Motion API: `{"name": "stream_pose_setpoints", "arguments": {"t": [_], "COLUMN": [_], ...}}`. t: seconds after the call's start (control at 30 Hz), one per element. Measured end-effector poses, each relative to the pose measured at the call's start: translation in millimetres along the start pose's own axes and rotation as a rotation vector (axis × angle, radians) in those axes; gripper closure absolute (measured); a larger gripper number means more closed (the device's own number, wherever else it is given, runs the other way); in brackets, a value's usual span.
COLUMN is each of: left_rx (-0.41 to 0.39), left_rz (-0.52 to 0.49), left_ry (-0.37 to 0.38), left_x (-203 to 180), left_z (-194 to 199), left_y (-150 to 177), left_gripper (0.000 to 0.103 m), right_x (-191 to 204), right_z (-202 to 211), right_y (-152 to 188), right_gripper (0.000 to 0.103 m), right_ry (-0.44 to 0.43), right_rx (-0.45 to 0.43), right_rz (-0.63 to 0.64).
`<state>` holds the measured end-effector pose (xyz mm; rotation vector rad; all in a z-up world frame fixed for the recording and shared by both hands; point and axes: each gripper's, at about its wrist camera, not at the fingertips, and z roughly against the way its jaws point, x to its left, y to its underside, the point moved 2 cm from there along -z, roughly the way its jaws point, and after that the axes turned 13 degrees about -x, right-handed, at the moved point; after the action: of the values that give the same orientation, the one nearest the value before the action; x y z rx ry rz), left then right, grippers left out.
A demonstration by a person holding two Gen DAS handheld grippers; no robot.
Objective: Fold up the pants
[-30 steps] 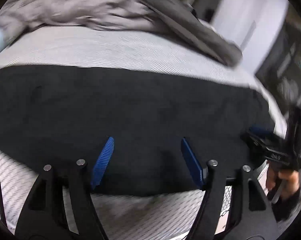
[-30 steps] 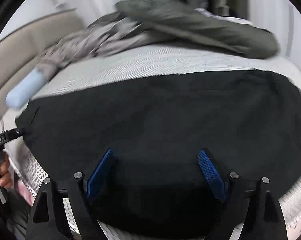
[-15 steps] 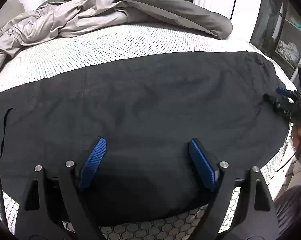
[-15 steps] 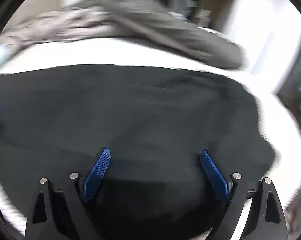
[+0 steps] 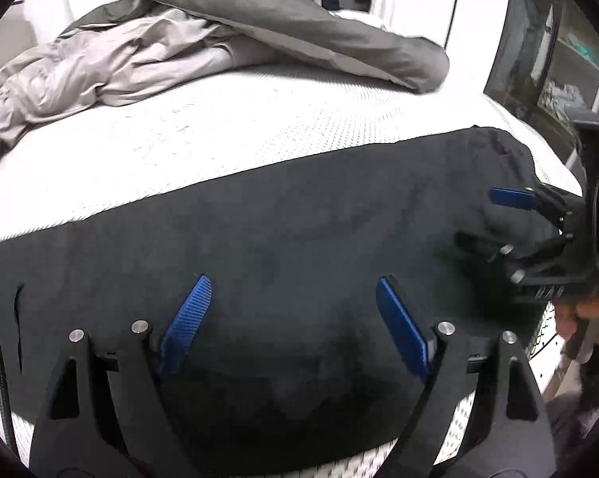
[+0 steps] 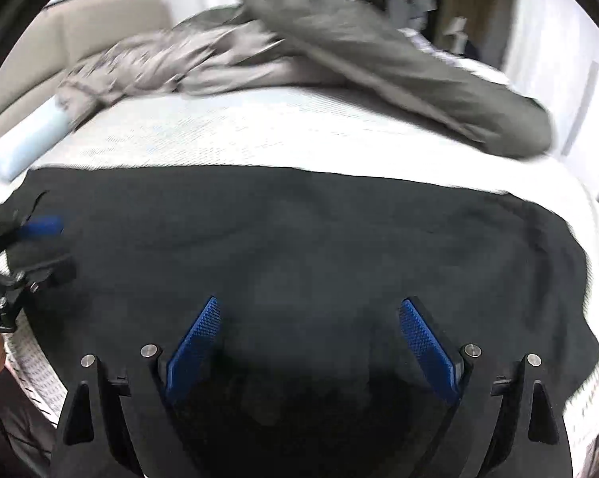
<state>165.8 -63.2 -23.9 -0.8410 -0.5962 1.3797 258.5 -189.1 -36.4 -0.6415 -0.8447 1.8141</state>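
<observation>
The black pants [image 5: 299,247] lie flat across the near half of the white mattress [image 5: 219,127], spread as one broad dark band whose long edge runs along the mattress's near side; both views show only a single smooth panel with a few soft creases, so it looks as though the legs are already laid one on the other and flattened, though the dark cloth hides any layering. The left gripper [image 5: 295,318] hangs over the pants near their middle with its blue pads spread wide and nothing pinched between them; its jaws have just been opening, and only flat cloth lies below the gap. The right gripper [image 6: 311,338] hovers over the pants toward the end that reaches the mattress's corner, likewise wide apart and holding nothing. Each gripper shows at the edge of the other's view, over opposite ends of the pants. Beyond the pants, at the far side of the mattress, a grey duvet [image 5: 283,28] sits bunched up, well apart from them. By my reading the spreading is done; what remains is the crosswise folding into a compact stack, and neither gripper has yet taken an edge.
</observation>
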Motion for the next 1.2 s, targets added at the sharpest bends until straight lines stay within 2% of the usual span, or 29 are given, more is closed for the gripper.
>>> {"name": "stream_pose_setpoints", "arguments": {"t": [0.07, 0.13, 0.23, 0.3, 0.37, 0.43, 0.5, 0.53, 0.63, 0.7, 0.83, 0.97, 1.07, 1.2], "left_rx": [0.035, 0.066, 0.098, 0.083, 0.078, 0.073, 0.064, 0.061, 0.055, 0.051, 0.018, 0.039, 0.128, 0.117], "left_rz": [-0.020, -0.015, 0.023, 0.023, 0.012, 0.024, 0.070, 0.083, 0.101, 0.108, 0.068, -0.036, -0.092, -0.081], "left_ry": [0.010, -0.050, -0.048, -0.067, -0.095, -0.124, -0.152, -0.167, -0.187, -0.196, -0.128, -0.065, -0.078, -0.068], "left_x": [0.7, 11.8, 33.3, 47.3, 61.9, 80.6, 105.2, 114.5, 133.2, 135.6, 105.6, 64.3, 52.2, 60.4], "left_z": [-11.6, -21.3, -24.3, -16.2, -8.4, -1.2, 8.4, 12.7, 26.2, 31.5, 33.7, 7.4, -14.2, -4.4], "left_y": [1.7, 12.6, 25.0, 25.6, 28.2, 33.0, 38.6, 41.0, 47.1, 46.0, 31.3, 20.8, 33.0, 38.5], "left_gripper": [0.019, 0.019, 0.020, 0.019, 0.019, 0.019, 0.019, 0.019, 0.019, 0.020, 0.019, 0.019, 0.019, 0.017], "right_x": [6.0, 6.1, -3.9, -33.1, -80.3, -119.8, -135.6, -134.5, -120.7, -112.7, -77.8, -15.7, 9.9, -26.2], "right_z": [-19.0, -39.4, -24.9, -17.8, -10.4, -4.2, 3.0, 4.2, 3.0, 6.4, 7.3, -15.1, -30.2, -12.2], "right_y": [-1.5, 5.9, 18.7, 20.6, 30.8, 40.4, 45.5, 46.5, 44.1, 39.0, 14.8, 0.7, 11.5, 25.4], "right_gripper": [0.010, 0.010, 0.010, 0.009, 0.009, 0.009, 0.010, 0.010, 0.009, 0.009, 0.009, 0.009, 0.009, 0.009], "right_ry": [-0.009, 0.036, 0.070, 0.144, 0.322, 0.427, 0.347, 0.343, 0.402, 0.402, 0.222, 0.070, 0.065, 0.077], "right_rx": [0.053, 0.096, 0.050, 0.031, 0.036, 0.034, 0.000, -0.007, -0.005, -0.003, -0.040, -0.002, 0.047, 0.026], "right_rz": [0.011, 0.079, 0.152, 0.117, 0.074, 0.029, -0.048, -0.032, 0.046, 0.039, -0.036, 0.085, 0.237, 0.197]}}
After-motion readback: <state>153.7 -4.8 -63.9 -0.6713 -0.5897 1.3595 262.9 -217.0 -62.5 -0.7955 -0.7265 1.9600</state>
